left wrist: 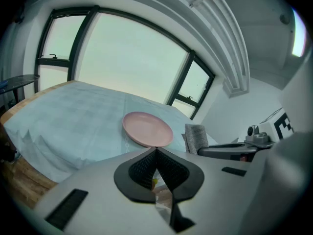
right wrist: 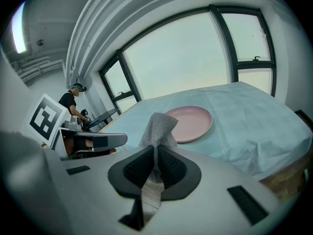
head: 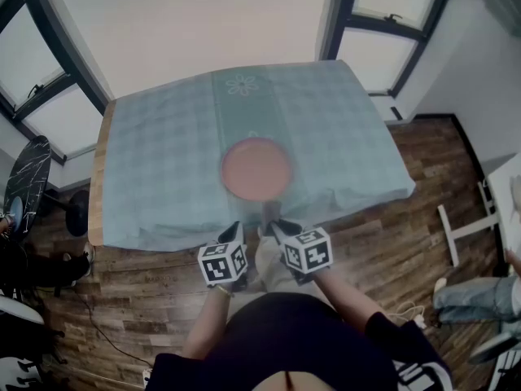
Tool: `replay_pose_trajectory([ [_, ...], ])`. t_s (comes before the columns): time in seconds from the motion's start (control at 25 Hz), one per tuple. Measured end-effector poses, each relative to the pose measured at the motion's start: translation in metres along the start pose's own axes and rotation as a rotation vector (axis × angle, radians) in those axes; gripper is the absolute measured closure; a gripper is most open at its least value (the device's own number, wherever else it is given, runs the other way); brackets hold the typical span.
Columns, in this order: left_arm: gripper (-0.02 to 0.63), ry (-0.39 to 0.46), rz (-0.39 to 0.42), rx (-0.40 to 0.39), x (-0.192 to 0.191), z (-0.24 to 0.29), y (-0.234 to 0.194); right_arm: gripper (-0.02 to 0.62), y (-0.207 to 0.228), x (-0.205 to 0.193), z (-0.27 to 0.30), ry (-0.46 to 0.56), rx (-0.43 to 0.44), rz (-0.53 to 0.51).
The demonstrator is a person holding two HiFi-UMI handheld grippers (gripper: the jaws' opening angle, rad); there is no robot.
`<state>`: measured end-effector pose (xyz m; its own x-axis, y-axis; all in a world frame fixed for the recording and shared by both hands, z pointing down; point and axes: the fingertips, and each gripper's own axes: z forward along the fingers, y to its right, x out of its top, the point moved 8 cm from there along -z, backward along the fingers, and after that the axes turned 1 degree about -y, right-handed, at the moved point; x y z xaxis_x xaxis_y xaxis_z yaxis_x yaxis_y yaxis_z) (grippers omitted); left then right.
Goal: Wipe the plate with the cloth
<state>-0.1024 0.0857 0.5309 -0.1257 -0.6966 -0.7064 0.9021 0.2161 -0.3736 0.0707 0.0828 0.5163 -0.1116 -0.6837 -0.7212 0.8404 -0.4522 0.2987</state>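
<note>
A round pink plate [head: 256,168] lies near the front edge of a table under a pale blue tablecloth [head: 163,161]. Both grippers hover side by side just off that front edge, short of the plate. My right gripper [head: 273,228] is shut on a grey mesh cloth [right wrist: 159,125], which sticks up from its jaws in the right gripper view, with the plate [right wrist: 189,123] beyond it. My left gripper [left wrist: 156,152] is shut with nothing between its pads. The left gripper view shows the plate [left wrist: 146,129] ahead and the cloth [left wrist: 196,137] to its right.
The tablecloth hangs over the table's front edge [head: 244,235]. Wooden floor surrounds the table, with large windows [head: 49,96] behind. A dark round side table [head: 26,177] stands at the left. A person's legs [head: 476,296] show at the right, and another person [right wrist: 72,102] stands far off.
</note>
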Motion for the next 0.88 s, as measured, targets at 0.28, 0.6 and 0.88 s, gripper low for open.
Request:
replay_pose_trajectory([
  [0.28,0.592,0.004,0.002,-0.010,0.0005,-0.0039,0.0043,0.563,-0.0037,-0.0040,-0.0025,0.009,0.014,0.006],
  [0.6,0.592,0.007,0.005,-0.012,0.0013,-0.0055,0.0040,0.563,-0.0076,-0.0036,0.0017,0.025,0.031,0.008],
  [0.88,0.592,0.016,0.012,-0.022,0.0029,-0.0088,0.0084,0.563,-0.0081,-0.0019,-0.0008,0.036,0.013,0.001],
])
